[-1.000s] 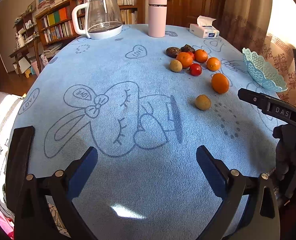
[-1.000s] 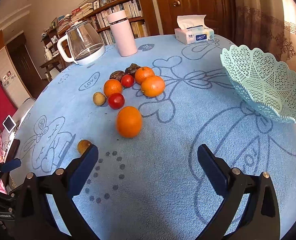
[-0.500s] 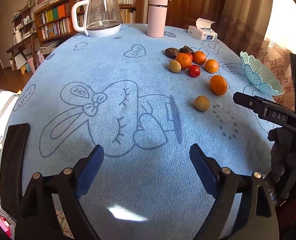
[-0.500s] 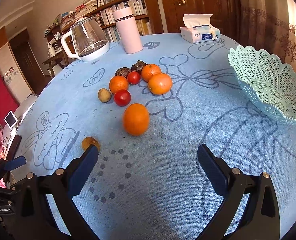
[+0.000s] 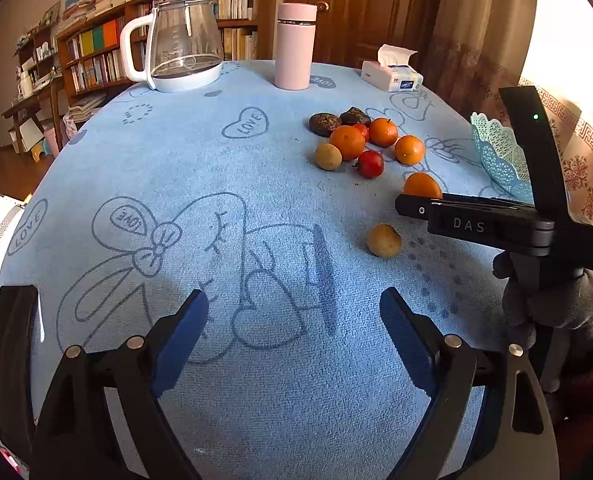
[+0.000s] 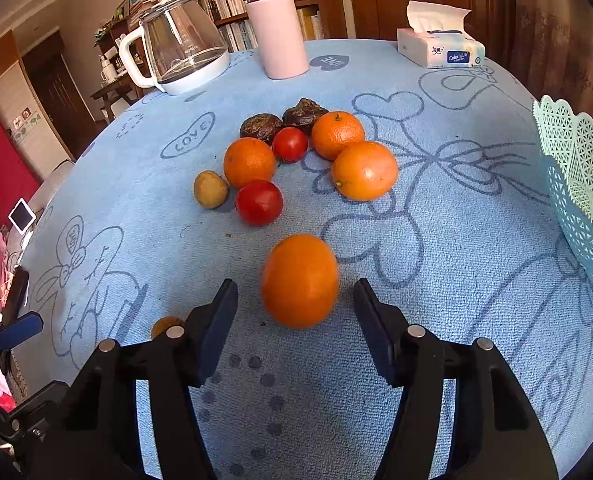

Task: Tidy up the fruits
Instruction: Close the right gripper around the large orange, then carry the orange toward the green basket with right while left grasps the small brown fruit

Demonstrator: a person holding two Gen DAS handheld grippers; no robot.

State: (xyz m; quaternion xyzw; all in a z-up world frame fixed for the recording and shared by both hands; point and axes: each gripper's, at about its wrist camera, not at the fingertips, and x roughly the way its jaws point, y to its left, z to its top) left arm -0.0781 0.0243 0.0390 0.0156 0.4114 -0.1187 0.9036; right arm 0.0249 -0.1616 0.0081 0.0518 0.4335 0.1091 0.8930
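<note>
A large orange point(image 6: 300, 280) lies on the blue cloth, between the fingers of my right gripper point(image 6: 294, 286). Its jaws are closing, with a gap still showing on each side of the fruit. Beyond it is a cluster: three oranges point(image 6: 365, 170), two red tomatoes point(image 6: 259, 202), two dark wrinkled fruits point(image 6: 261, 127) and a small brown fruit point(image 6: 210, 189). Another small yellowish fruit point(image 5: 384, 240) lies apart, half hidden behind the right gripper's left finger. The mint lattice basket point(image 6: 576, 168) stands at the right. My left gripper point(image 5: 294, 296) hovers open over bare cloth, holding nothing.
A glass kettle point(image 6: 180, 56), a pink flask point(image 6: 278, 24) and a tissue box point(image 6: 440, 46) stand along the far side of the round table. In the left wrist view the right tool's black body point(image 5: 476, 222) and a grey-gloved hand point(image 5: 552, 304) fill the right.
My right gripper moved forward and down until the large orange sits between its fingers, and its jaws narrowed a lot. The left gripper's jaws narrowed slightly and it drifted a little.
</note>
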